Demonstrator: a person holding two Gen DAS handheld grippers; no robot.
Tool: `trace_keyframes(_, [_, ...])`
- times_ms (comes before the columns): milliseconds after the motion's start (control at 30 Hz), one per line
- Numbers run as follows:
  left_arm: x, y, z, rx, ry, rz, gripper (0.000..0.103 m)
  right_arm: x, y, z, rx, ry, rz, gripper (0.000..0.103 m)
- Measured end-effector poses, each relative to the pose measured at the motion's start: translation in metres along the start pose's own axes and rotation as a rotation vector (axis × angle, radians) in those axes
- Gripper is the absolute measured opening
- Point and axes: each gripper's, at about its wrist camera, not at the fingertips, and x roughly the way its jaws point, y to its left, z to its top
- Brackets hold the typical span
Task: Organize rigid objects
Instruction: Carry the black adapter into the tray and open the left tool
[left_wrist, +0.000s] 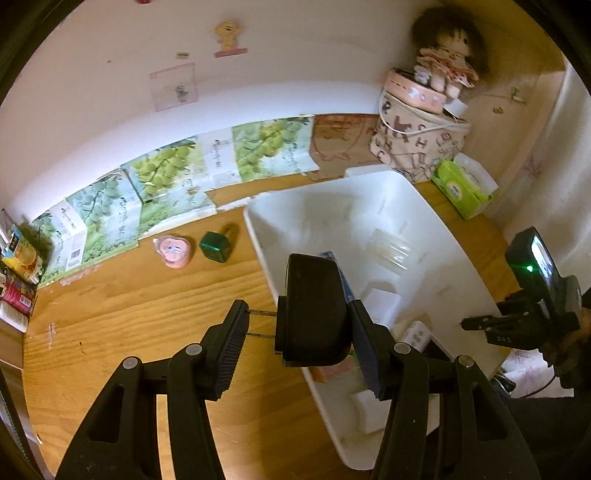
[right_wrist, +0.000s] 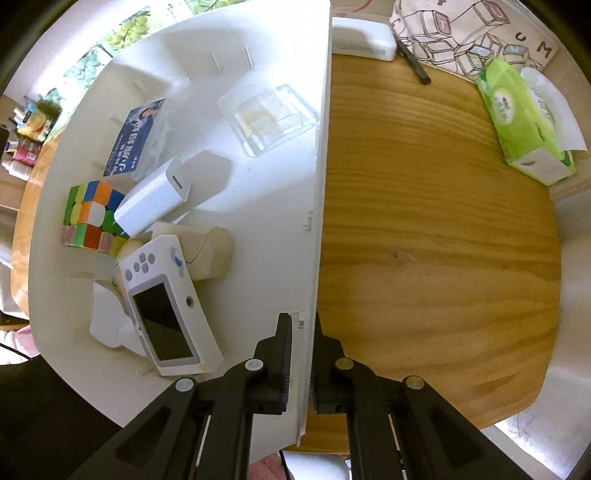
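Black adapter (left_wrist: 314, 310) in left gripper (left_wrist: 299, 347) jaws.

Warm wood-grain table (left_wrist: 140, 314) against pale wall (left_wrist: 277, 74). Grape-print cartons (left_wrist: 162, 177) line wall's foot. Cartoon sticker (left_wrist: 228, 37) and pink note (left_wrist: 173, 86) on wall. Light warm, yellowish.

A home room: wooden table (left_wrist: 129, 314), doll (left_wrist: 447, 55) on a fabric bag (left_wrist: 417, 144), tissue box (right_wrist: 524, 122).
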Motion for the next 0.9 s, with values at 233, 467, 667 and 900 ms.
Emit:
trace_keyframes(233, [0.008,-0.031,-0.001,-0.012,0.038,-0.003,0.059,0.001,0.000,-0.001,-0.048,0.002,0.024,0.008])
trace_keyframes(467, [0.012,-0.053,0.002,-0.046,0.044,-0.015,0.059,0.003,-0.005,-0.006,-0.051,-0.027,0.050,0.008])
trace_keyframes(667, [0.017,-0.064,0.007,-0.065,0.062,-0.030,0.059,0.000,-0.008,-0.013,-0.053,-0.052,0.065,0.009])
trace_keyframes(900, [0.017,-0.071,0.011,-0.080,0.057,-0.042,0.062,-0.002,-0.019,-0.015,-0.042,-0.058,0.123,0.012])
